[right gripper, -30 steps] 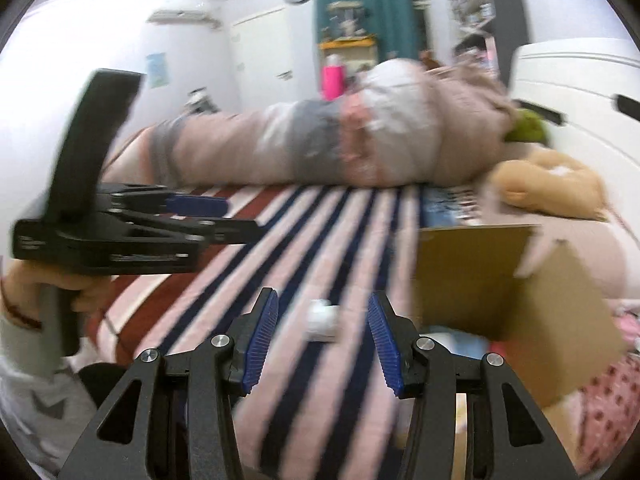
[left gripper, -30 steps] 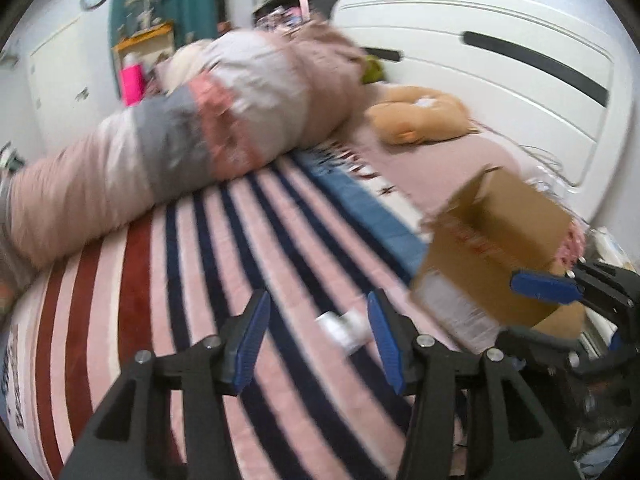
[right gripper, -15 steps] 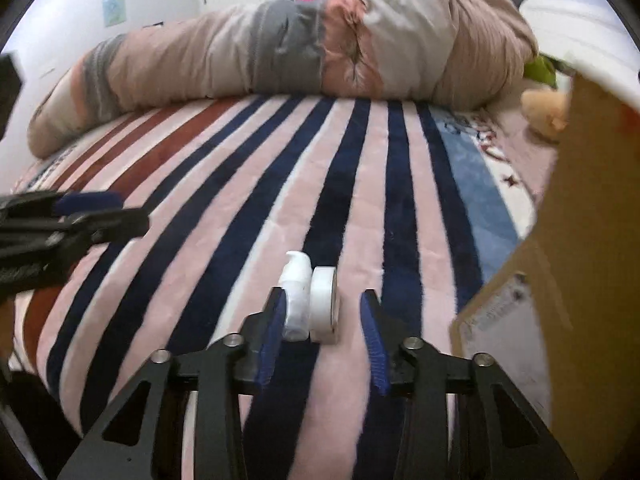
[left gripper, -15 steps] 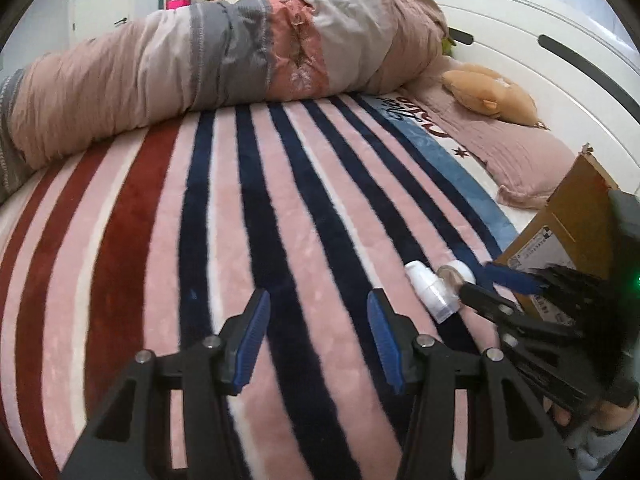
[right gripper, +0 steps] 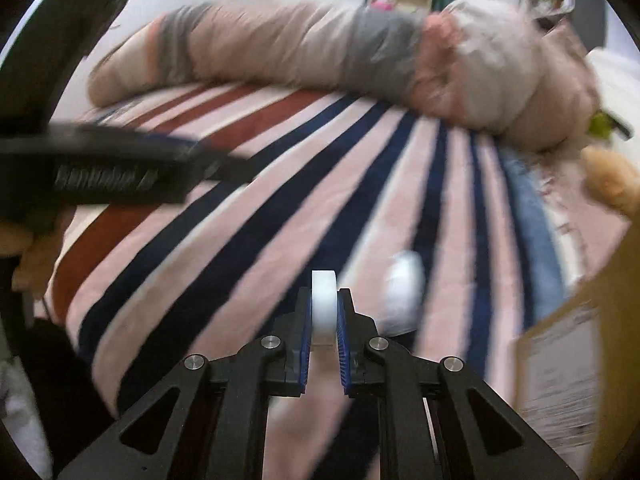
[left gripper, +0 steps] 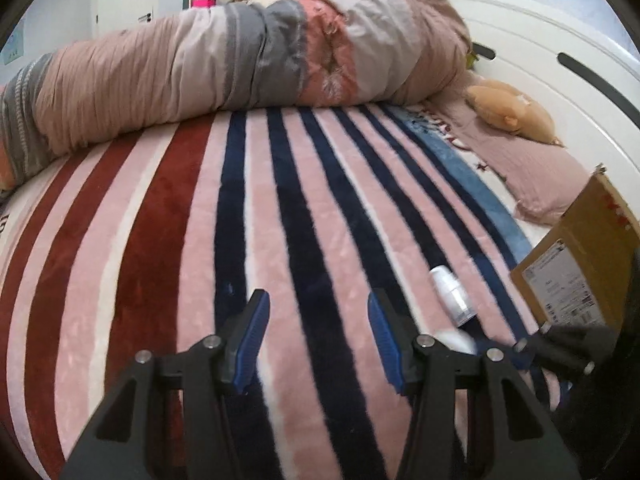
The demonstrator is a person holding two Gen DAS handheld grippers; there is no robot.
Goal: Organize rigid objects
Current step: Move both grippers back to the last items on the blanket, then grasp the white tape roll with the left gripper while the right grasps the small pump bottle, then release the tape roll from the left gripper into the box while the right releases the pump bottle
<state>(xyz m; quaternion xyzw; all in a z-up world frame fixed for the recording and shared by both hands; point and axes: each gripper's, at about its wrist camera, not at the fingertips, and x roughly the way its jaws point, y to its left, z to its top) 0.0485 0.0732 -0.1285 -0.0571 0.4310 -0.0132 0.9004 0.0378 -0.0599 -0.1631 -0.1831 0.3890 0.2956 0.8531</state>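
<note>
The wide bed under a plush blanket striped pink, navy and dark red (left gripper: pixel 168 240) fills both views, with a long rolled quilt in pink, grey and cream (left gripper: pixel 240 60) across its far side from 10 to 1 o'clock. Half a second ago that blanket was sharp in the right wrist view; now the whole view is smeared with motion blur.

The brown cardboard box with a white printed label (left gripper: pixel 576 264) stands at 3 o'clock in the left wrist view, cut off by the frame edge; in the right wrist view only a blurred corner shows at 4 o'clock.

The left tool (left gripper: pixel 318 340) is spread wide with nothing between its blue ribbed pads, as before.

The right tool (right gripper: pixel 325 324), which half a second ago stood partly open around two white items lying side by side, is now clamped narrow on the white ring-shaped roll of tape (right gripper: pixel 325 304), held upright and on edge between the pads. Whether the roll touches the blanket cannot be told.

The small white plastic bottle (right gripper: pixel 402 292) now lies apart at 3 o'clock of the roll, a soft blur; the left wrist view shows it clearly, smooth and cylindrical, on a pink stripe just beside the box.
</note>
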